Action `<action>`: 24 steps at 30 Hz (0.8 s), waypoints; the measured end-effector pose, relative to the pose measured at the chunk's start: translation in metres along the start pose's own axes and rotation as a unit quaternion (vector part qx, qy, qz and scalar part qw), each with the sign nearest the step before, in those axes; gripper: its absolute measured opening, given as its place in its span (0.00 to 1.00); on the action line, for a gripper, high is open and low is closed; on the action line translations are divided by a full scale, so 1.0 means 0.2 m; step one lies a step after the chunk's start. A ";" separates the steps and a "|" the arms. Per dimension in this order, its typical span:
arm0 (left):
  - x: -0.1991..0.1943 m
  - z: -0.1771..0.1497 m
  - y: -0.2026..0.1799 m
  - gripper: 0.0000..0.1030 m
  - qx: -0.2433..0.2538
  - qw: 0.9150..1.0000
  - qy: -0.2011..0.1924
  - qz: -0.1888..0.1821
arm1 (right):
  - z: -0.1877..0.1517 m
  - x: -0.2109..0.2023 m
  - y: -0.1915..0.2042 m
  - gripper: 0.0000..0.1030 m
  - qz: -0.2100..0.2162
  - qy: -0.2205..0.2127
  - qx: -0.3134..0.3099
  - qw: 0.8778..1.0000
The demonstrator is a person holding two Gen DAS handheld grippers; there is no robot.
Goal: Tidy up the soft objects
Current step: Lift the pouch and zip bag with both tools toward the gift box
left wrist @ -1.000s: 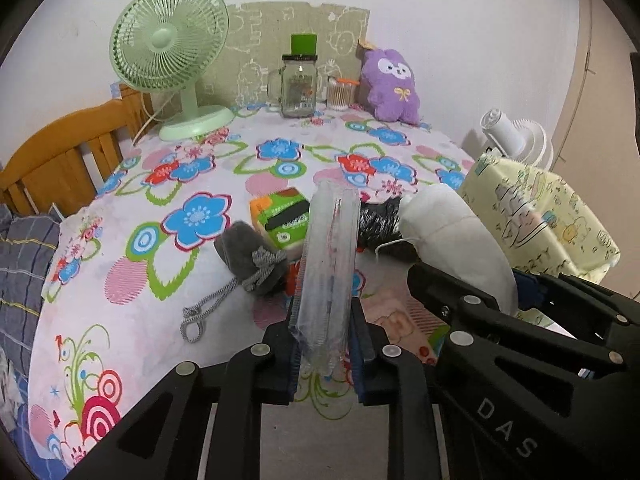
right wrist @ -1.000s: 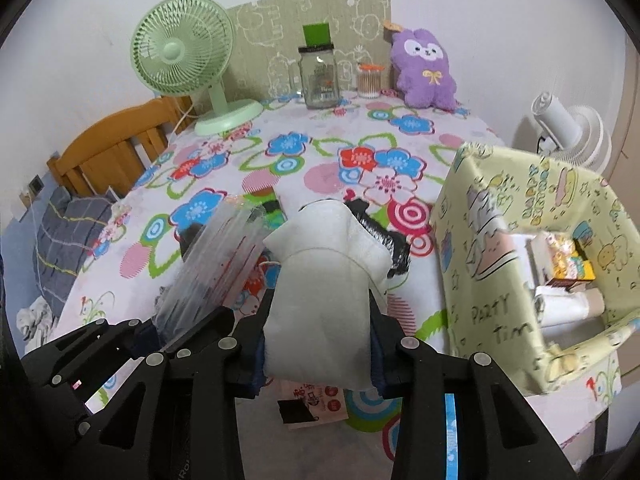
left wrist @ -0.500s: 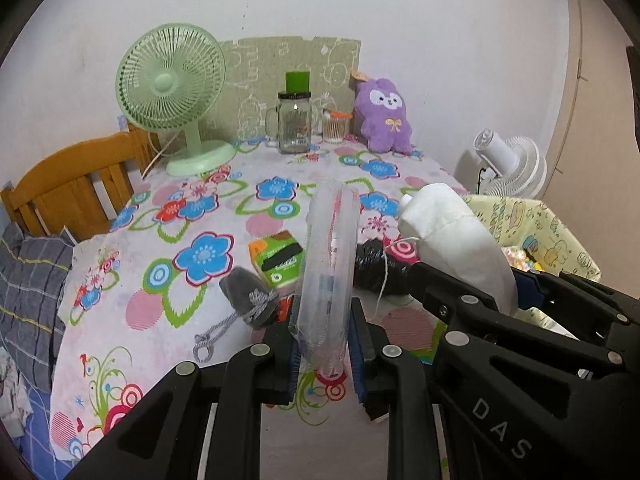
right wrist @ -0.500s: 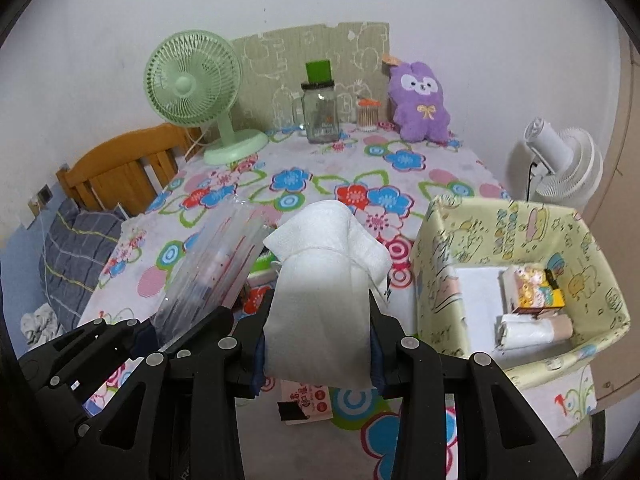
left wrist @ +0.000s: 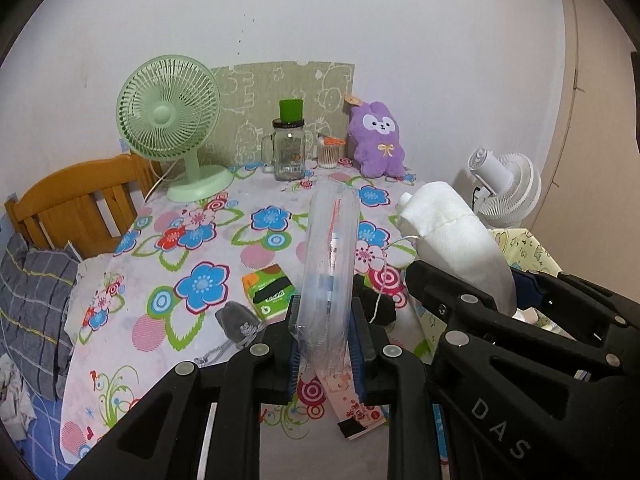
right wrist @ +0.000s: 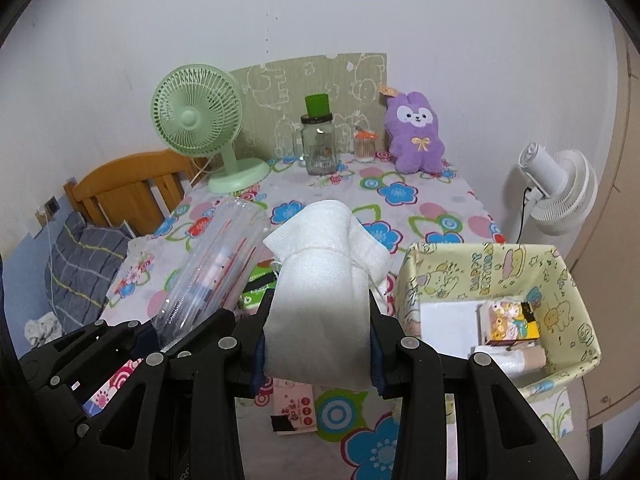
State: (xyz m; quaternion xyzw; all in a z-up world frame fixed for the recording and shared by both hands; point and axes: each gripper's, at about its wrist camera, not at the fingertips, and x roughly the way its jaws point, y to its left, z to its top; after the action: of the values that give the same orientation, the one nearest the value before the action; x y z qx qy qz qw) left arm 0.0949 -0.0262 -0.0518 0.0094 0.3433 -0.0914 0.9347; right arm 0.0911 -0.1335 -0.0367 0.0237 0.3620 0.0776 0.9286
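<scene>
My left gripper (left wrist: 326, 336) is shut on a clear plastic packet (left wrist: 330, 264) and holds it upright above the flowered table (left wrist: 192, 248). My right gripper (right wrist: 318, 340) is shut on a white cloth pouch (right wrist: 320, 280) tied with string, held above the table's front edge. The pouch also shows in the left wrist view (left wrist: 456, 240), and the packet in the right wrist view (right wrist: 212, 272). A yellow-green fabric bin (right wrist: 552, 280) stands at the right with small packs inside. A grey drawstring pouch (left wrist: 236, 320) and a green-orange tissue pack (left wrist: 270, 292) lie on the table.
At the back stand a green desk fan (left wrist: 172, 120), a glass jar with green lid (left wrist: 289, 148), a cotton swab cup (left wrist: 330, 154) and a purple plush (left wrist: 378, 140). A wooden chair (left wrist: 76, 204) is at the left, a white fan (right wrist: 556, 188) at the right. A pink card (right wrist: 294, 410) lies near the front edge.
Both grippers have lifted and pulled back from the table with their loads. The table's objects look smaller and lower, and the bin's inside has come into the right wrist view.
</scene>
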 end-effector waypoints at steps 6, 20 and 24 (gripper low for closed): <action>0.00 0.03 -0.06 0.19 0.010 1.000 -0.005 -0.003 | 0.03 -0.02 -0.03 0.41 0.009 -0.005 -0.003 1.000; 0.04 0.09 -0.21 0.19 0.015 1.000 -0.011 -0.014 | 0.08 -0.05 -0.18 0.41 0.001 -0.014 -0.004 1.000; 0.07 0.11 -0.27 0.19 0.019 1.000 -0.011 -0.016 | 0.09 -0.05 -0.25 0.41 -0.001 -0.015 -0.001 1.000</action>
State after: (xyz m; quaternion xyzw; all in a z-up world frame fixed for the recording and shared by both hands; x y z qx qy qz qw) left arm 0.1092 -0.0839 -0.0408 0.0203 0.3309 -0.1124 0.9367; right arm 0.1024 -0.1841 -0.0221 0.0238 0.3482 0.0765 0.9340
